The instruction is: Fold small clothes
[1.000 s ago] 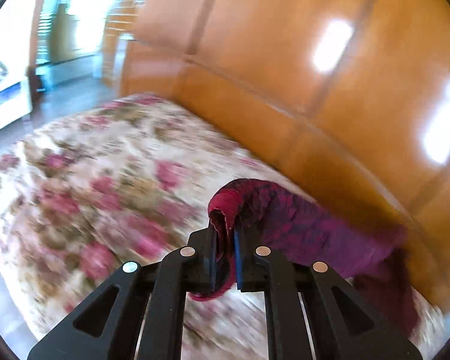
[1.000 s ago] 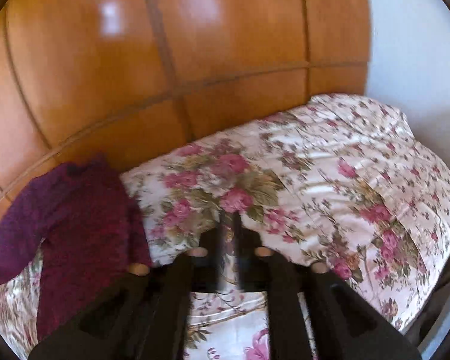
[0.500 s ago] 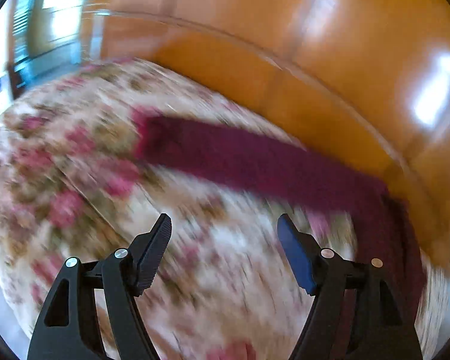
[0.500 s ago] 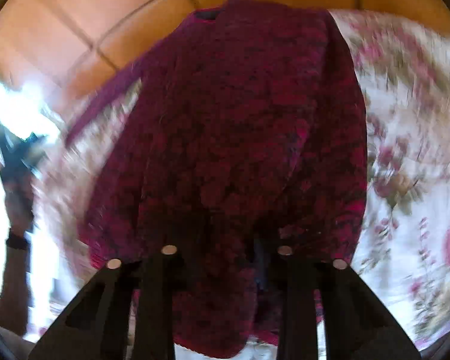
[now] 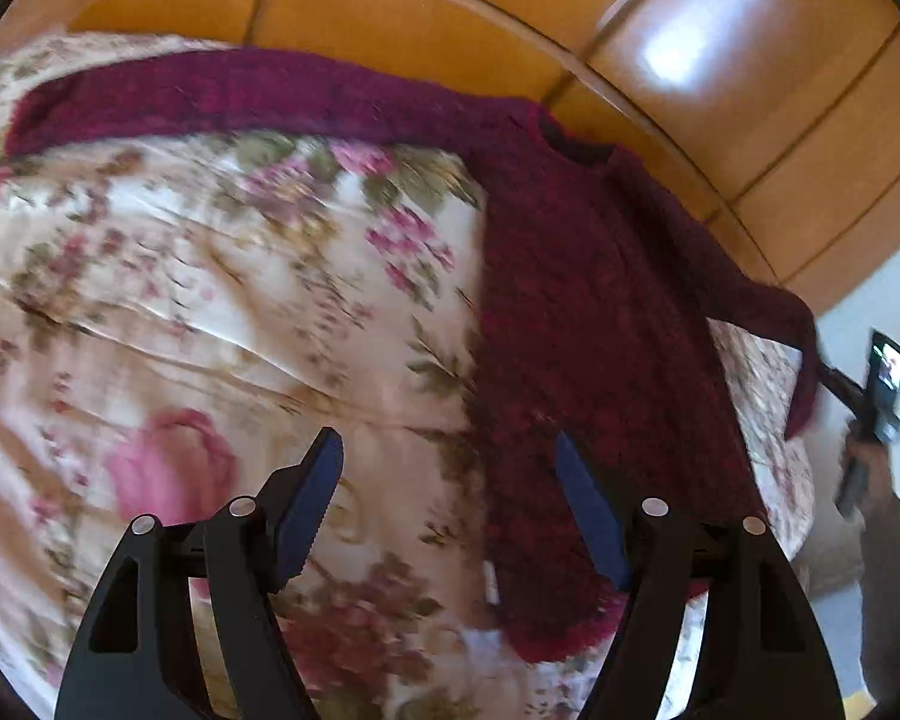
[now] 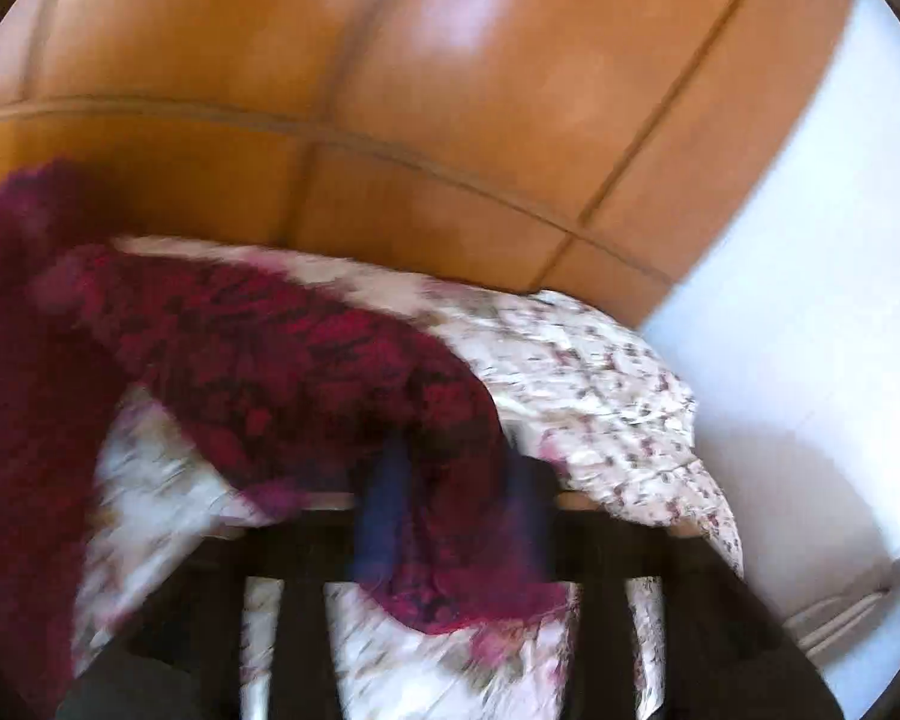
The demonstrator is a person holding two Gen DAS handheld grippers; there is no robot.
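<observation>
While the maroon sweater [image 5: 582,324] lies spread on the floral bedspread [image 5: 210,276] by the wooden headboard [image 5: 720,90], the left gripper [image 5: 450,480] hangs spread and empty above its hem. Blurred, the right gripper [image 6: 456,480] has just been opening, a sleeve between its jaws.

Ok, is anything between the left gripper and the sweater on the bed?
Nothing visible. The left gripper is open with only bare floral bedspread below it, and the maroon sweater lies flat right beside it, its edge reaching between the fingers.
</observation>
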